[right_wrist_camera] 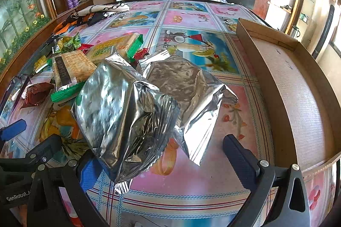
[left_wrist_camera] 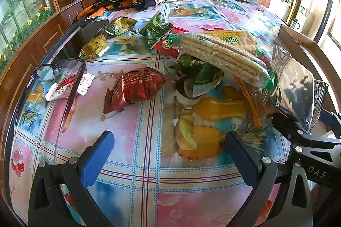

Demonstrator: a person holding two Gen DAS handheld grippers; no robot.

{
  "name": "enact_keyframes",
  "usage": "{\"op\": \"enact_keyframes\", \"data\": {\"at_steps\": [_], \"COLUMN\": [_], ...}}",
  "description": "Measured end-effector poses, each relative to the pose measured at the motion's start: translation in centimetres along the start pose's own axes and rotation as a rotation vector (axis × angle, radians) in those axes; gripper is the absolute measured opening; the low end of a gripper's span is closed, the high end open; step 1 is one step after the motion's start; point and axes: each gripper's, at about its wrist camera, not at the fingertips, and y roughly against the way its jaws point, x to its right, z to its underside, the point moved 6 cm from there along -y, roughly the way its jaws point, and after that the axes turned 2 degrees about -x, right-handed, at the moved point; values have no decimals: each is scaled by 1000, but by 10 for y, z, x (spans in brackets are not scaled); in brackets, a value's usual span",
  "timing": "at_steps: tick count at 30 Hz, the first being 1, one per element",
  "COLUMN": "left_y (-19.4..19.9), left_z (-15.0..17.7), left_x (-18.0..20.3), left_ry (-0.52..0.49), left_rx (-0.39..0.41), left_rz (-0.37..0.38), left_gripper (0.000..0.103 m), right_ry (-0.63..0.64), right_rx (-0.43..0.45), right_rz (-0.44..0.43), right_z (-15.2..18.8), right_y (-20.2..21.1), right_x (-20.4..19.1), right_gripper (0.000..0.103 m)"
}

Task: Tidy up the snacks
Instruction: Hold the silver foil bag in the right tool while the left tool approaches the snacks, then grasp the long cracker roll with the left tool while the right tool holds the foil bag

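Silver foil packets [right_wrist_camera: 127, 116] lie nearest, between the spread, empty jaws of the right gripper [right_wrist_camera: 157, 165], left of the cardboard tray [right_wrist_camera: 266, 82], their long axes running toward the camera, while the left gripper [left_wrist_camera: 168, 154], equally wide open, holds nothing farther from that tray.

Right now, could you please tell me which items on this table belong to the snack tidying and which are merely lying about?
For the job:
silver foil packets
wafer packs with green ends
dark red crinkled packet
shallow cardboard tray

Lying about:
dark-framed eyeglasses
patterned black, orange and white cloth
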Motion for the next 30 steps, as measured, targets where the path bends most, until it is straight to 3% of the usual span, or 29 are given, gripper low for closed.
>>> {"op": "enact_keyframes", "data": {"at_steps": [4,9,11,15,18,23,27,30], "left_y": [5,14,20,35,46,57,60,60], "left_z": [7,6,4,0,-1,-3,-4,-5], "left_x": [3,-6,-7,-5,-4,-9,-16,-19], "left_ry": [-20,41,49,36,22,15,17,25], "left_rx": [-24,-26,-5,33,62,84,81,74], "left_rz": [54,120,126,139,132,107,95,104], "left_gripper": [103,103,103,103,103,103,103,103], "right_ry": [139,266,303,410,508,565,622,632], "right_rx": [-108,-191,-164,-70,-59,-79,-62,-76], "right_rz": [-100,-266,-329,-374,-452,-462,-465,-490], "right_z": [7,34,41,42,46,47,43,31], "right_y": [4,30,51,83,94,79,68,54], "right_x": [-2,0,4,10,-3,-32,-47,-55], "right_gripper": [103,102,100,100,100,99,90,89]}}
